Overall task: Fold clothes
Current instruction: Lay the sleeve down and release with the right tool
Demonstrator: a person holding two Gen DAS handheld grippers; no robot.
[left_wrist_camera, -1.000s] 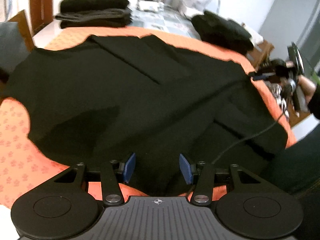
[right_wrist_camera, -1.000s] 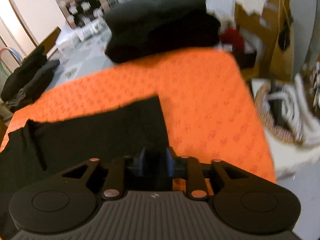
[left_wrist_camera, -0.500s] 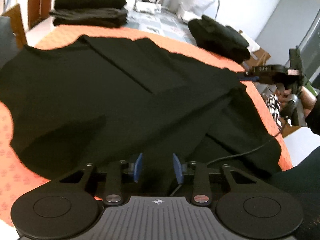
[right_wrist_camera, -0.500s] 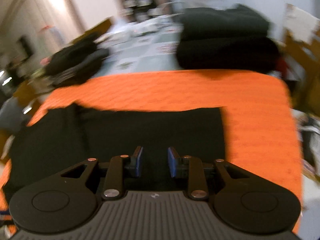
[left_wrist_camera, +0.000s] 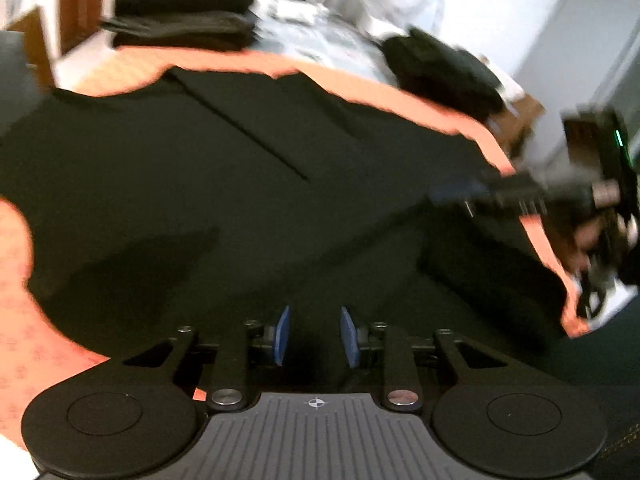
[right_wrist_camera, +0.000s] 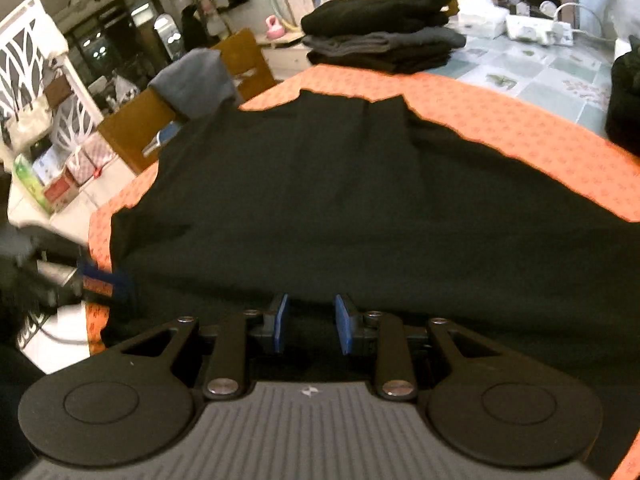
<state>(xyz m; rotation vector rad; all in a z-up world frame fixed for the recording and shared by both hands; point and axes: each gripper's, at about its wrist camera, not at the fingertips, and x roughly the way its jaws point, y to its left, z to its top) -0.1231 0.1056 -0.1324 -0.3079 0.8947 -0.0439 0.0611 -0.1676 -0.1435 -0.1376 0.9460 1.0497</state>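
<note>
Spreading ahead of both claws, the black garment [left_wrist_camera: 248, 208] has its near edge between their narrowed pads.

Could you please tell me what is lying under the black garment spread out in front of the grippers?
Under the black garment lies an orange patterned cloth, showing along its far and left edges. Whatever sits beneath the garment's middle is covered and cannot be seen.

Orange-clothed table [right_wrist_camera: 500, 128], black garment [right_wrist_camera: 360, 200], perhaps trousers.

A black garment [right_wrist_camera: 360, 208] lies spread mostly flat, creased, across the orange cloth [right_wrist_camera: 520, 128].
</note>
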